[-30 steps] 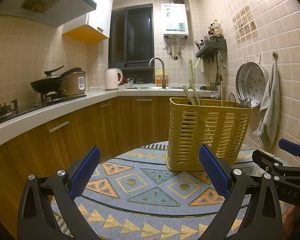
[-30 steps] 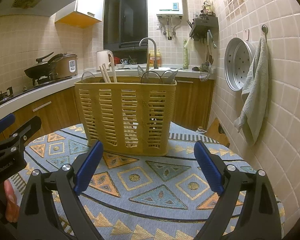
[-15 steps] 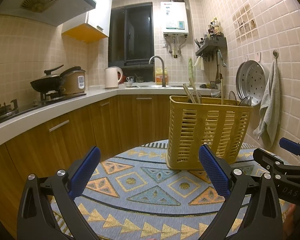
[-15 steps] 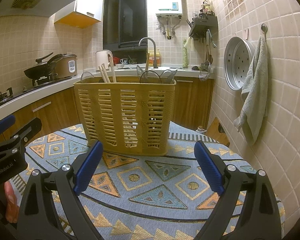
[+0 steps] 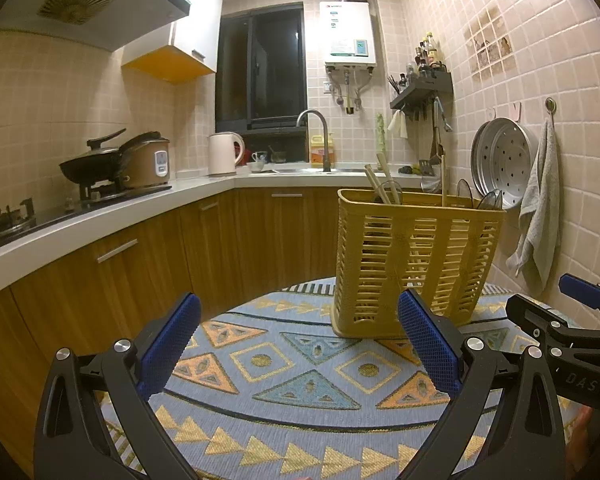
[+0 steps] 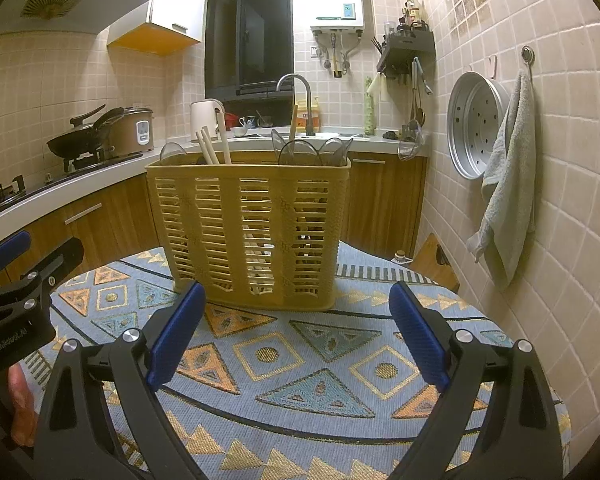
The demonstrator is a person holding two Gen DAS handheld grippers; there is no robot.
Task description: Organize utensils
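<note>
I note the yellow slatted plastic utensil basket (image 6: 247, 232) standing upright on the patterned blue round tablecloth (image 6: 300, 360), wooden chopsticks (image 6: 210, 148) inside. My left gripper (image 5: 298, 344) and right gripper (image 6: 296, 334) both hang spread wide, empty, short of it.

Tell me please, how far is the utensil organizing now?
It looks nearly done: chopsticks and clear spoons stand in the yellow basket. In hand: nothing; left gripper and right gripper have open jaws. Left: no loose utensils show on the patterned tablecloth.
</note>
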